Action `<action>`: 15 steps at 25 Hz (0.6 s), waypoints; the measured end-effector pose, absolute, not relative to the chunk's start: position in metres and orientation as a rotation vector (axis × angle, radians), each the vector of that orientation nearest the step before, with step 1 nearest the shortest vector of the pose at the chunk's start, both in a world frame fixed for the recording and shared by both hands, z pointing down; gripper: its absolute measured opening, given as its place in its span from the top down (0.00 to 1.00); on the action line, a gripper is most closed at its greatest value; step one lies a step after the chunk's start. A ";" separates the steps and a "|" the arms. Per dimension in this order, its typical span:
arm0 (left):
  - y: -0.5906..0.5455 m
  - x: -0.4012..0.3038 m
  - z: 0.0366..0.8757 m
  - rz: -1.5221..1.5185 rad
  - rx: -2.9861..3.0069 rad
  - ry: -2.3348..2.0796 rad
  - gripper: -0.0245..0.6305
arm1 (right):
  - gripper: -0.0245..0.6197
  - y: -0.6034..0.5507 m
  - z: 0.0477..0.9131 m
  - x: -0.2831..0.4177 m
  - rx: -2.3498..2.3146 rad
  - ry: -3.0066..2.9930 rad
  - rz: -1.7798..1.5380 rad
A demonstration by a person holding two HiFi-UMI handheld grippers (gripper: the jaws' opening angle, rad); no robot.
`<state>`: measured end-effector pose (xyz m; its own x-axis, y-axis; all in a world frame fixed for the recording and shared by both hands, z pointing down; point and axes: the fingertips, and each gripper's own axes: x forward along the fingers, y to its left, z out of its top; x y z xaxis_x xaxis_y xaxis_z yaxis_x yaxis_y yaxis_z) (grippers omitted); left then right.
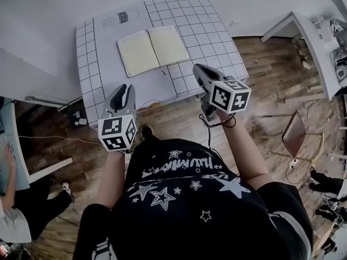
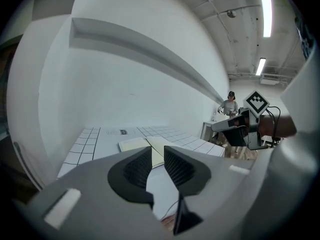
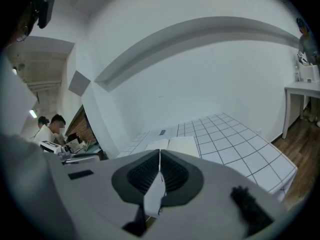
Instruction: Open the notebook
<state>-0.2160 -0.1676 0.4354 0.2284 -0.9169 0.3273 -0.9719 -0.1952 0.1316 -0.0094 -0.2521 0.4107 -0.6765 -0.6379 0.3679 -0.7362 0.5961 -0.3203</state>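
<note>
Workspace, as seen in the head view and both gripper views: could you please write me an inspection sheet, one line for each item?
Surface: white table with a grid-marked cover.
Job's things: notebook lies open and flat near the table's middle.
Clutter: small dark streak at the notebook's near edge, too small to name.
Grippers: left gripper open by a narrow gap, empty; right gripper shut, empty; both near the table's front edge, clear of the notebook.
Cables: cable hangs below the right gripper; thin line crosses the floor at left.
Surroundings: wooden floor, chair, seated person.
</note>
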 end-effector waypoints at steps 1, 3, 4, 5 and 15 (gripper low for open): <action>-0.160 -0.211 0.434 0.249 2.189 -1.785 0.83 | 0.94 -0.247 0.411 -0.003 1.120 -2.616 0.663; -0.144 -0.198 0.430 0.244 2.171 -1.829 0.83 | 0.94 -0.237 0.409 0.011 1.077 -2.621 0.632; -0.136 -0.192 0.428 0.249 2.167 -1.845 0.83 | 0.94 -0.232 0.407 0.018 1.054 -2.625 0.609; -0.127 -0.185 0.426 0.258 2.165 -1.858 0.83 | 0.94 -0.228 0.404 0.024 1.032 -2.634 0.587; -0.040 -0.135 0.416 0.300 2.092 -1.974 0.84 | 0.94 -0.163 0.431 0.075 0.891 -2.663 0.629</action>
<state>-0.1351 -0.0398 0.4163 0.0614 -0.9466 0.3164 -0.9979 -0.0517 0.0390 0.0748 -0.1629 0.4308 -0.7771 -0.5059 0.3743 -0.6199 0.7179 -0.3167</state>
